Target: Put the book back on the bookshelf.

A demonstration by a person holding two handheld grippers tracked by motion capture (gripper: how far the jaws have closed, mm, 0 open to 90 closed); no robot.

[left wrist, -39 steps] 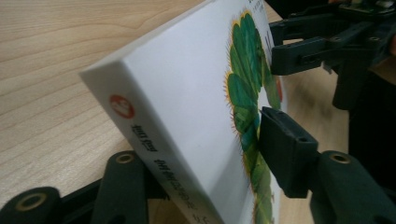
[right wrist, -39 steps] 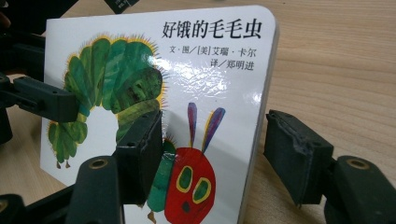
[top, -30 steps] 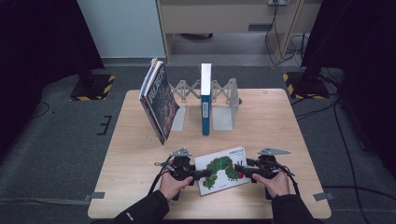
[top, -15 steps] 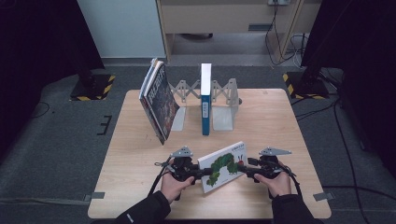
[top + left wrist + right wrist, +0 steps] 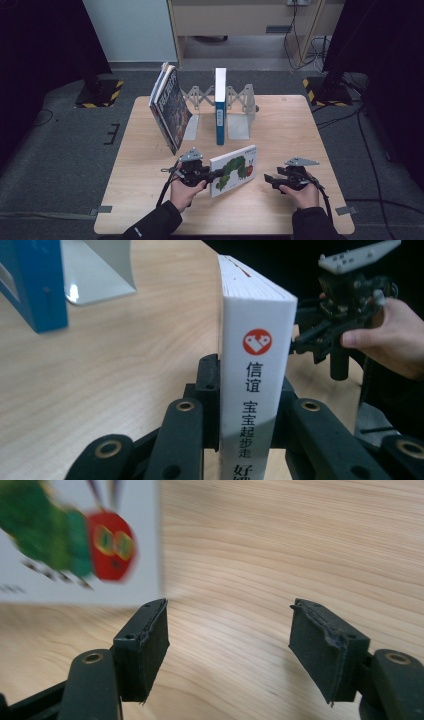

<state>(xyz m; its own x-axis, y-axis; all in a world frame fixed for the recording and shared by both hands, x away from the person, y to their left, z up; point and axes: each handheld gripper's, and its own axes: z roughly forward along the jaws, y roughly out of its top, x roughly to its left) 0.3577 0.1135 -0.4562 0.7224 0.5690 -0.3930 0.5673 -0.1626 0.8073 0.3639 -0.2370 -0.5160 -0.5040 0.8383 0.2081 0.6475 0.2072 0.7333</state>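
Observation:
A white picture book with a green caterpillar (image 5: pixel 234 170) stands tilted on its lower edge at the table's front middle. My left gripper (image 5: pixel 216 173) is shut on its spine end, and its jaws have just been closing onto it. In the left gripper view the white spine with a red logo (image 5: pixel 255 365) is pinched between both pads. My right gripper (image 5: pixel 267 178) hovers just right of the book, open, its jaws having just opened with nothing between them. In the right gripper view the jaws (image 5: pixel 230 630) frame bare wood, with the book's cover (image 5: pixel 75 540) at the upper left.
A metal bookend rack (image 5: pixel 239 112) stands at the table's back middle with a blue book (image 5: pixel 220 107) upright in it. Dark books (image 5: pixel 170 107) lean at its left end. The right hand with its gripper (image 5: pixel 320 337) appears beyond the held book.
The caterpillar book has tipped up from nearly flat to standing on its edge, lifted by the left gripper. The right gripper has let go and drawn back to the right.

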